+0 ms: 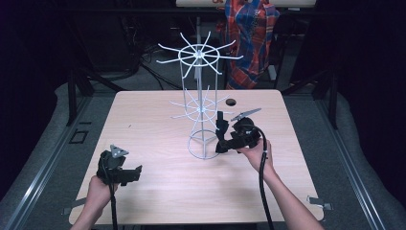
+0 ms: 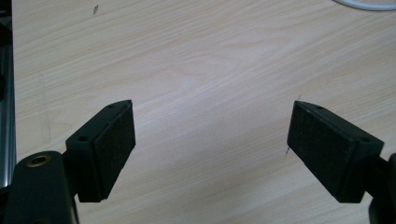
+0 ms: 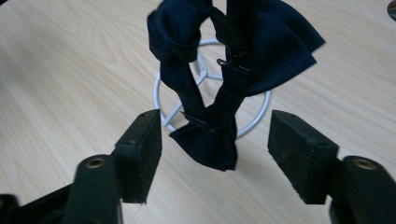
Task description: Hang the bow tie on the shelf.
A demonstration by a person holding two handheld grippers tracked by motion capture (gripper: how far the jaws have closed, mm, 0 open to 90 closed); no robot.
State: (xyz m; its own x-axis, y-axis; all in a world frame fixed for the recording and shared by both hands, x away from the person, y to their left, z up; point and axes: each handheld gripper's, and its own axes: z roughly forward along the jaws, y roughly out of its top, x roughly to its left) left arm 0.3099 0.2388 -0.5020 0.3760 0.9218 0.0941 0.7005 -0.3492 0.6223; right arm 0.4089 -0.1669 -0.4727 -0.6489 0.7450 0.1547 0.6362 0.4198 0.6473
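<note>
A white wire rack (image 1: pixel 201 96) with two tiers of spoke arms stands on the wooden table (image 1: pixel 158 191), just behind its middle. A dark navy bow tie (image 3: pixel 219 93) hangs from the lower tier, its strap looped over a spoke and its tail dangling above the rack's base ring (image 3: pixel 161 88). My right gripper (image 1: pixel 221 136) sits at the rack's right side, open. In the right gripper view the tie's lower end hangs between the two pads (image 3: pixel 144 140) without touching either. My left gripper (image 1: pixel 136 172) rests near the front left of the table, open (image 2: pixel 210 135) over bare wood.
A small round hole (image 1: pixel 231 102) lies in the tabletop behind the right gripper. A plaid cloth (image 1: pixel 249 38) hangs beyond the far edge. Dark floor and rails surround the table. An arc of the rack's base (image 2: pixel 369 4) shows in the left gripper view.
</note>
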